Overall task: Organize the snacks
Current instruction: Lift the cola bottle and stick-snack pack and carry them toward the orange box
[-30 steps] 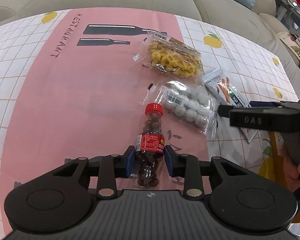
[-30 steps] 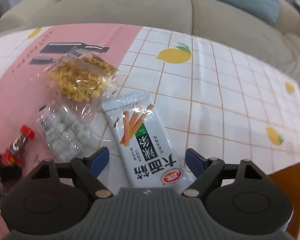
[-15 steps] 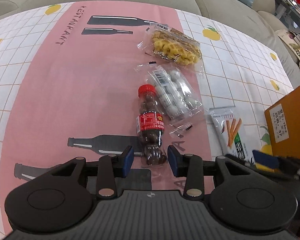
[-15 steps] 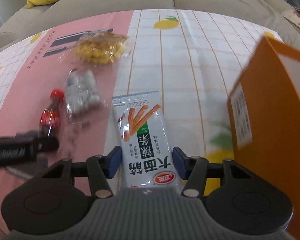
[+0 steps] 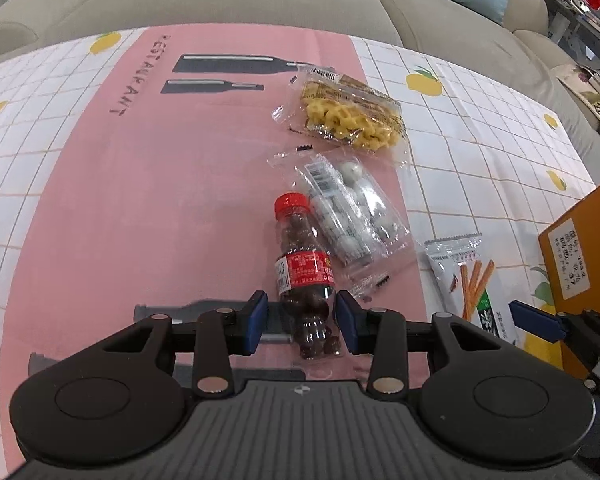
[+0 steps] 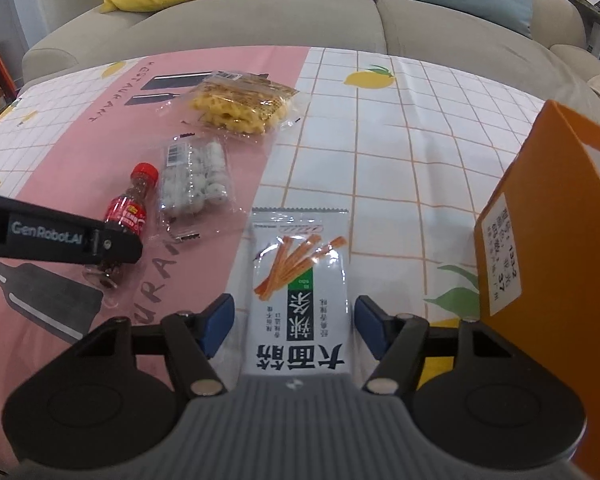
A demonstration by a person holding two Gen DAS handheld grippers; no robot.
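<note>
A small red-capped bottle [image 5: 304, 272] of dark round sweets lies on the pink cloth. Its base sits between the blue pads of my left gripper [image 5: 302, 326], which is open: a gap shows beside the left pad. In the right wrist view the same bottle [image 6: 126, 212] lies under the left gripper's black finger [image 6: 60, 240]. A white packet [image 6: 300, 280] with orange sticks printed on it lies flat between the jaws of my right gripper [image 6: 296, 322]. Those jaws are opening and their pads stand clear of the packet's edges.
A clear bag of white balls [image 5: 352, 208] lies beside the bottle, and a yellow snack bag [image 5: 352, 116] lies farther back. An orange cardboard box [image 6: 560, 220] stands close on the right. A grey sofa [image 6: 300, 28] runs behind the table.
The left jaws have widened off the bottle. The right gripper and the stick packet have shifted from beside the ball bag toward the orange box; its jaws narrowed, then widened again.
</note>
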